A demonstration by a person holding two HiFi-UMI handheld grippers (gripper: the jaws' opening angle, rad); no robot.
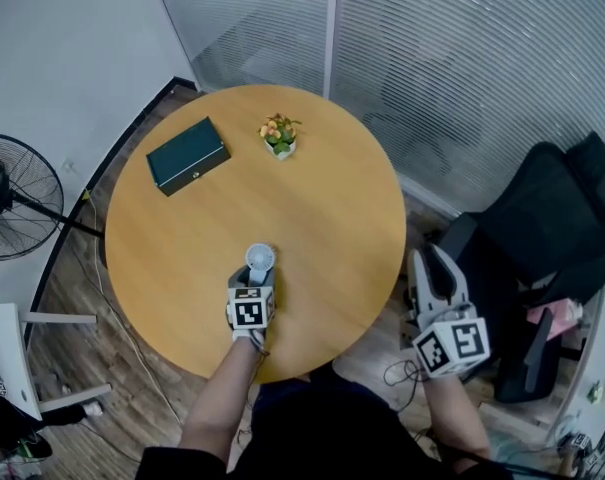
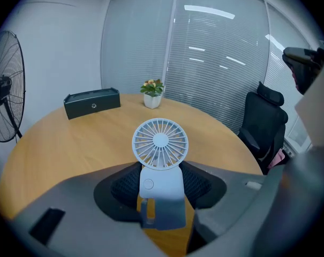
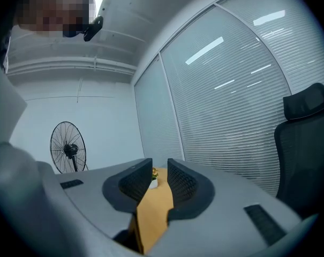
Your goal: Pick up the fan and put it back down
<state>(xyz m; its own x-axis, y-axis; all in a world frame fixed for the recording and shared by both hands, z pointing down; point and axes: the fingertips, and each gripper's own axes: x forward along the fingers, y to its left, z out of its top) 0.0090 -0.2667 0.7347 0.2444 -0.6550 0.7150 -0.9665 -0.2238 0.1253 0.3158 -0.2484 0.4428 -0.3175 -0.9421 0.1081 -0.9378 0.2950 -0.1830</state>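
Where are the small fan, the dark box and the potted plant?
small fan (image 2: 160, 143): left gripper view, centre of its round grille.
dark box (image 1: 187, 155): head view, middle of its lid.
potted plant (image 1: 280, 133): head view, on its flowers.

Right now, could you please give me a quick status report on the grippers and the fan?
Left gripper shut on small fan, over table near side. Right gripper open, empty, off table edge. Box and plant far side, clear.

Right tongs (image 3: 159, 166) apart, table (image 3: 152, 210) showing between; standing fan (image 3: 69, 148) left; office chair (image 3: 306, 138) right.
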